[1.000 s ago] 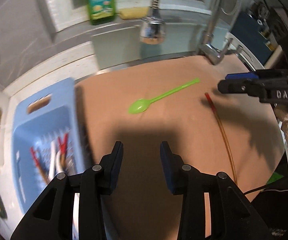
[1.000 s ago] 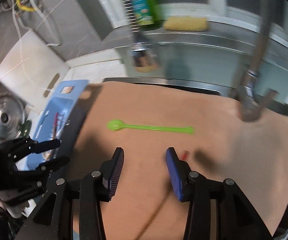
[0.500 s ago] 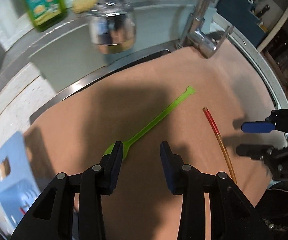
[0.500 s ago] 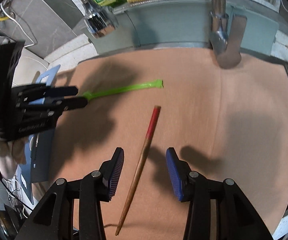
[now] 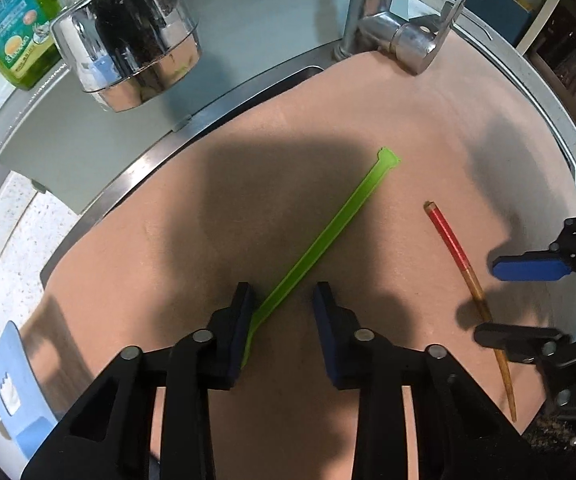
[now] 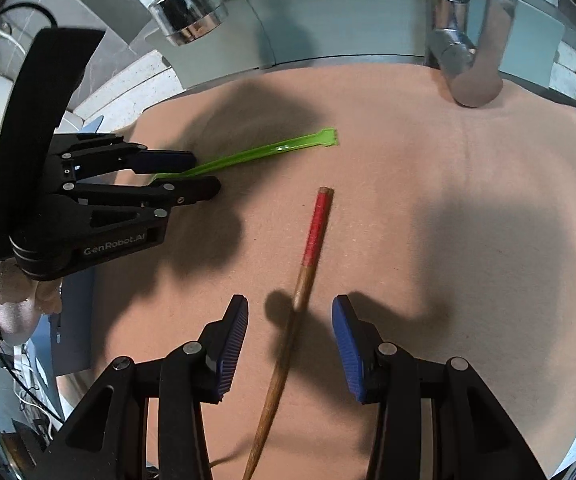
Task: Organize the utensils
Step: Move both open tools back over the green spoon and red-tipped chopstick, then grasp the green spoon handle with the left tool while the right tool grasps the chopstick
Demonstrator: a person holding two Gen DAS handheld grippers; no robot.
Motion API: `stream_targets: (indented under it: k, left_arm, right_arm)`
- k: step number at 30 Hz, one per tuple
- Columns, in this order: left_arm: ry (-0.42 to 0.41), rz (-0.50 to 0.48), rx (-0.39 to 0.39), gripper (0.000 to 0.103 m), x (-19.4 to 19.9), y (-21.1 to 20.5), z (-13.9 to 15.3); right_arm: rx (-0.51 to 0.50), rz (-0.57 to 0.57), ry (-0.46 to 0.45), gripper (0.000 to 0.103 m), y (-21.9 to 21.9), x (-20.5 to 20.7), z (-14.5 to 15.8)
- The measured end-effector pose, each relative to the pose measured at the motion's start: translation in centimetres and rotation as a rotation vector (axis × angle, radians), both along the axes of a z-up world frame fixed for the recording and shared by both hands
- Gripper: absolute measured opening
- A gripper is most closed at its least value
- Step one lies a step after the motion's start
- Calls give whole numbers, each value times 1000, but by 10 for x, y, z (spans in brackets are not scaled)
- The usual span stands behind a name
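A green plastic spoon [image 5: 328, 232] lies slantwise on the brown mat [image 5: 160, 248]. My left gripper [image 5: 284, 300] points down over the spoon's bowl end and its jaws are closing. The handle runs out between them; the left pad is beside it and the right pad stands off. To the right lies a wooden chopstick [image 5: 450, 242] with a red end. My right gripper [image 6: 290, 312] straddles this chopstick [image 6: 314, 224], open, with neither pad touching. The right wrist view also shows the left gripper [image 6: 204, 174] around the spoon [image 6: 256, 154].
A chrome spray head [image 5: 128, 36] hangs above the mat's far left and a tap [image 5: 392, 36] stands at the far edge. A blue basket [image 5: 12, 380] sits off the mat's left side. A green detergent bottle [image 5: 12, 28] stands on the back ledge.
My left gripper has swung from beside the blue basket over to the spoon, sunk toward it, and narrowed its jaws. My right gripper has come down over the chopstick.
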State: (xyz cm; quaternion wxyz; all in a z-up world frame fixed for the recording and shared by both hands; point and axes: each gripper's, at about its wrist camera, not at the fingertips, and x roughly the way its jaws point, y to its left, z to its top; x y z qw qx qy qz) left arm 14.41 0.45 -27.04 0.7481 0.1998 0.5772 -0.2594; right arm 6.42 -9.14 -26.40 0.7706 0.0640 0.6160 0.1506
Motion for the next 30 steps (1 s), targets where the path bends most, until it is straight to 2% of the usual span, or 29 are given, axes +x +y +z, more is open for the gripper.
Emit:
stream_targets:
  k: [5, 8, 14, 24, 28, 30]
  left_arm:
    - [1, 32, -13, 17, -7, 4, 0]
    - [7, 61, -28, 13, -13, 11, -1]
    - [16, 136, -63, 10, -32, 24, -1]
    - [35, 280, -106, 8, -82, 46, -1]
    - [19, 281, -61, 8, -109, 40, 0]
    - [3, 283, -34, 12, -110, 36, 1]
  right_arm:
    - [-43, 21, -7, 39, 12, 2, -7]
    - [-90, 51, -26, 35, 16, 1, -8]
    - [-143, 93, -46, 17, 15, 2, -9]
    - [-138, 152, -51, 11, 12, 10, -13]
    - [-102, 141, -30, 9, 4, 14, -15]
    - [-84, 134, -12, 9, 1, 13, -14]
